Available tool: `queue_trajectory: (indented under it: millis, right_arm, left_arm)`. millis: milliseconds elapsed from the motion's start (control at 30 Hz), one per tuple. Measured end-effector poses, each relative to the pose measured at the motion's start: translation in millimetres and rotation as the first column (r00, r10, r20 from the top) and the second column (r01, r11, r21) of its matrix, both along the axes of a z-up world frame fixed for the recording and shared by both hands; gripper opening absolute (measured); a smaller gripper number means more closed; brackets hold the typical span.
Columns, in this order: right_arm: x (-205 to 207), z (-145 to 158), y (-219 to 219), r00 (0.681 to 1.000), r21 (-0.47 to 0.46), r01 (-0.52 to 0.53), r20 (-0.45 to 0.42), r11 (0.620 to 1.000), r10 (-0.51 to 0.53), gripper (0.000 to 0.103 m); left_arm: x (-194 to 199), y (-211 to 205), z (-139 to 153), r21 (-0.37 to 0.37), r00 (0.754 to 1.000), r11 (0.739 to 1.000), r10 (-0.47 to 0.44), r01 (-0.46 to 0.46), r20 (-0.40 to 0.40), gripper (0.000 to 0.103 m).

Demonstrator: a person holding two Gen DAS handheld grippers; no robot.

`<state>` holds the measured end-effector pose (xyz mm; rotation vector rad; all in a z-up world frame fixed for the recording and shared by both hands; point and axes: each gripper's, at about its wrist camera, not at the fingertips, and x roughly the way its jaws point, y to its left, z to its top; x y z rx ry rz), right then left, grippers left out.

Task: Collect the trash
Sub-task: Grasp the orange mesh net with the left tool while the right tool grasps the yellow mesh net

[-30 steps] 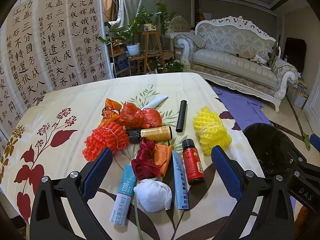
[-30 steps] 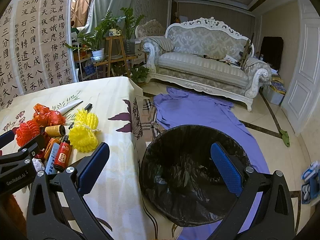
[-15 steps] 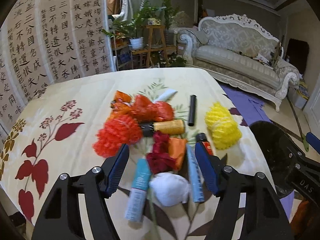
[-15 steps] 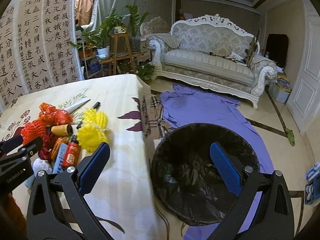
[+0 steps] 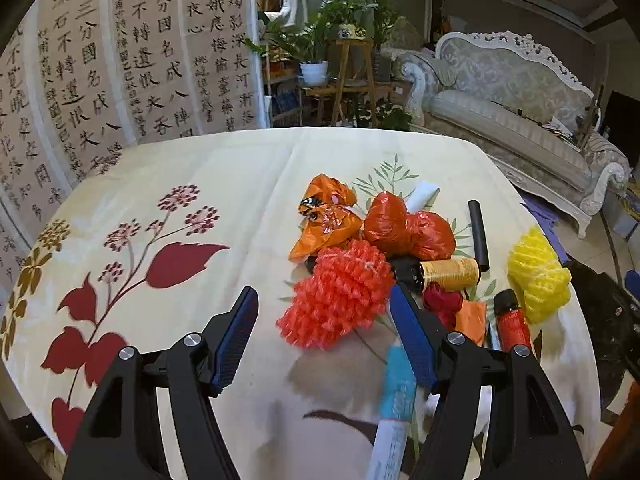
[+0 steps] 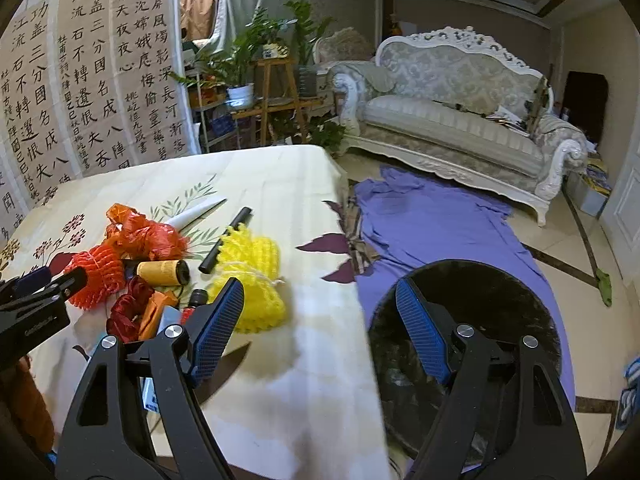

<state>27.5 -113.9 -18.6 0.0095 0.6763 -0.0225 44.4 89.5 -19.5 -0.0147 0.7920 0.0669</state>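
Hovering over a desk [image 5: 224, 184] draped in a floral cloth, the left claw [image 5: 324, 312] gapes, gripping nothing, with a red foam net [image 5: 338, 300] between its pads. The right claw [image 6: 320, 308], jaws just narrowing yet empty, sits beside a yellow foam net [image 6: 256, 276], above a black-lined bin [image 6: 500, 300] on the floor.

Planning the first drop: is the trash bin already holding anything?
Cannot tell. The black-lined trash bin stands open-topped, but its interior is dark.
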Motion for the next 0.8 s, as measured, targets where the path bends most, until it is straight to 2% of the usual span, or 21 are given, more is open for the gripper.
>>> queue_trajectory:
  millis: [233, 267, 300, 333, 433, 567, 633, 700, 800]
  right_arm:
    - [14, -6, 11, 0.999, 0.004, -0.027, -0.023, 1.000, 0.027, 0.077]
    - [16, -7, 13, 0.999, 0.002, -0.031, -0.026, 1.000, 0.031, 0.077]
    - [17, -8, 14, 0.999, 0.002, -0.034, -0.029, 0.999, 0.034, 0.077]
    - [19, -9, 16, 0.999, 0.001, -0.036, -0.031, 0.999, 0.036, 0.077]
    - [24, -11, 23, 0.998, -0.004, -0.049, -0.041, 0.999, 0.049, 0.077]
    - [33, -15, 32, 0.997, -0.012, -0.063, -0.055, 0.998, 0.062, 0.076]
    - [37, -17, 36, 0.995, -0.017, -0.072, -0.066, 0.997, 0.071, 0.072]
    - [42, -21, 40, 0.992, -0.016, -0.085, -0.090, 0.996, 0.083, 0.059]
    - [46, -27, 42, 0.988, 0.002, -0.101, -0.118, 0.995, 0.101, 0.046]
  left_arm:
    - [15, -1, -11, -0.015, 0.998, 0.999, -0.044, 0.043, -0.034, 0.066]
    - [15, -1, -11, -0.017, 0.998, 0.999, -0.045, 0.044, -0.034, 0.063]
    - [15, 0, -12, -0.020, 0.998, 0.999, -0.050, 0.049, -0.036, 0.053]
    - [16, 0, -13, -0.027, 0.997, 0.998, -0.064, 0.063, -0.042, 0.047]
    - [12, 0, -12, -0.027, 0.997, 0.997, -0.070, 0.070, -0.031, 0.042]
    - [6, 6, -7, -0.034, 0.998, 0.998, -0.058, 0.058, -0.013, 0.041]
    - [2, 11, -4, -0.047, 0.999, 0.998, -0.049, 0.049, -0.008, 0.041]
    - [-1, 17, -3, -0.057, 0.999, 0.998, -0.041, 0.041, -0.003, 0.041]
    - [-8, 21, -2, -0.053, 1.000, 0.998, -0.025, 0.025, 0.013, 0.041]
